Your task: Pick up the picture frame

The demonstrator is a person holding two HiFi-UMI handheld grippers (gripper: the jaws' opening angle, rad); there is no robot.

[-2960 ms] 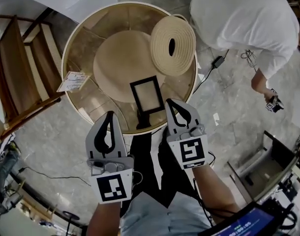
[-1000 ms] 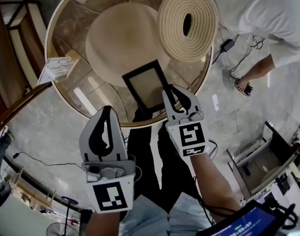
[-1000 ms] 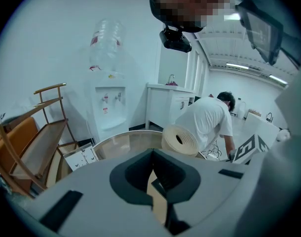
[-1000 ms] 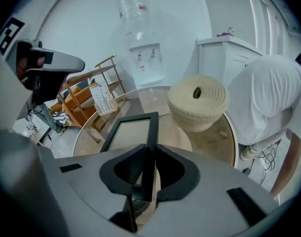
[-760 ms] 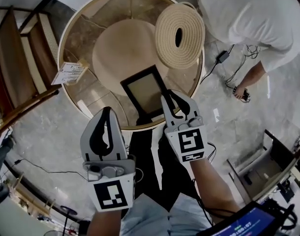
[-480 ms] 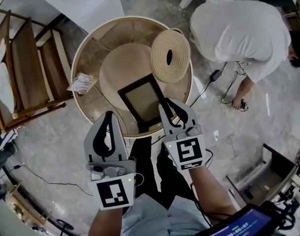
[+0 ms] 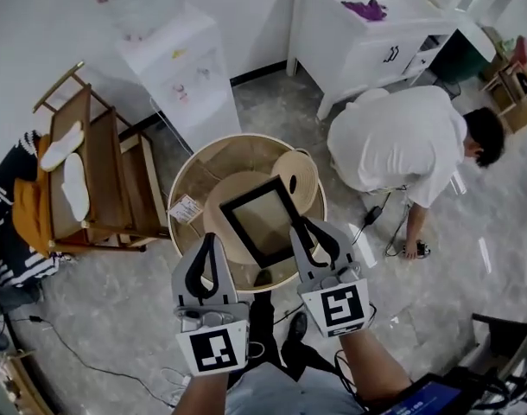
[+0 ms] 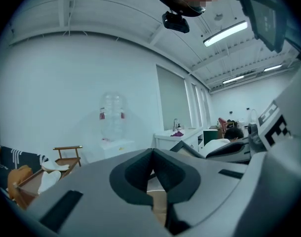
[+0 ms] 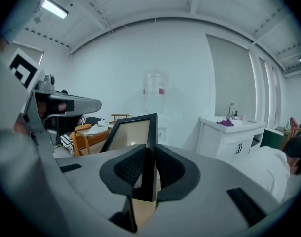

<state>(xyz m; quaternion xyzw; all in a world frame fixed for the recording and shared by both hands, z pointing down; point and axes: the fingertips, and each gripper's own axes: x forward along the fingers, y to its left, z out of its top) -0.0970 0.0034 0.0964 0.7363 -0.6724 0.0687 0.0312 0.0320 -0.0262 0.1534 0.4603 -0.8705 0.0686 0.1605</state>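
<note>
My left hand-held gripper (image 8: 151, 158) has its jaws pressed together, nothing between them. My right hand-held gripper (image 9: 149, 158) is clamped on one black edge of the frame (image 7: 262, 219), which it holds over the round desk (image 7: 181, 188). A coiled mat (image 7: 295, 178) lies on the desk. Beyond that, a person in white (image 7: 393, 145) bends down.

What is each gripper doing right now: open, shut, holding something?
Left gripper: jaws shut, nothing between them.
Right gripper: jaws shut on the edge of the picture frame.
</note>
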